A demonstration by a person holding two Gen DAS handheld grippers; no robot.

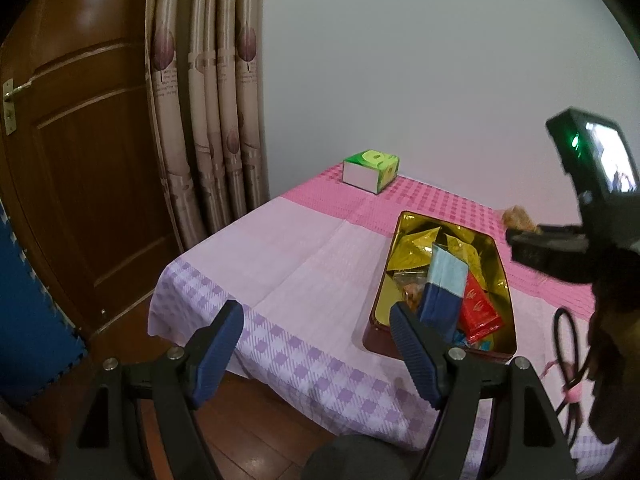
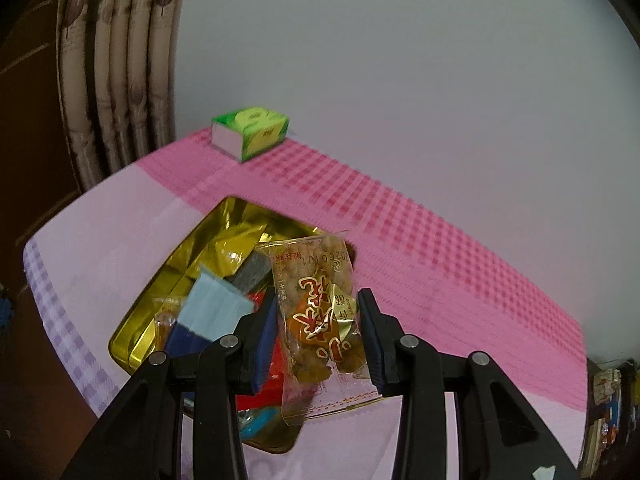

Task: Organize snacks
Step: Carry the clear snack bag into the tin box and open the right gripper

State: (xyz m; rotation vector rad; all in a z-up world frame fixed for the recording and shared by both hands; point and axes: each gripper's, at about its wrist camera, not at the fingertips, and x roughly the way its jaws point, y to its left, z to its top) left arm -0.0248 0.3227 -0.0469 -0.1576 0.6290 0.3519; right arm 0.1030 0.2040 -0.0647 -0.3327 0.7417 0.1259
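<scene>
A gold-lined tin (image 1: 505,276) (image 2: 176,264) sits on the checked tablecloth and holds several snacks: a blue packet (image 1: 442,284) (image 2: 212,310) standing upright, a red packet (image 1: 478,312) and gold packets (image 1: 420,246). My right gripper (image 2: 320,336) is shut on a clear packet of brown pastry (image 2: 320,320) with red lettering, held above the tin's right side. My left gripper (image 1: 316,344) is open and empty, at the table's near edge, left of the tin. The right gripper's body shows in the left wrist view (image 1: 580,216).
A green tissue box (image 1: 372,170) (image 2: 252,132) stands at the table's far corner by the wall. A curtain (image 1: 208,120) and a wooden door (image 1: 80,160) are to the left. A black cable (image 1: 568,344) hangs at the right.
</scene>
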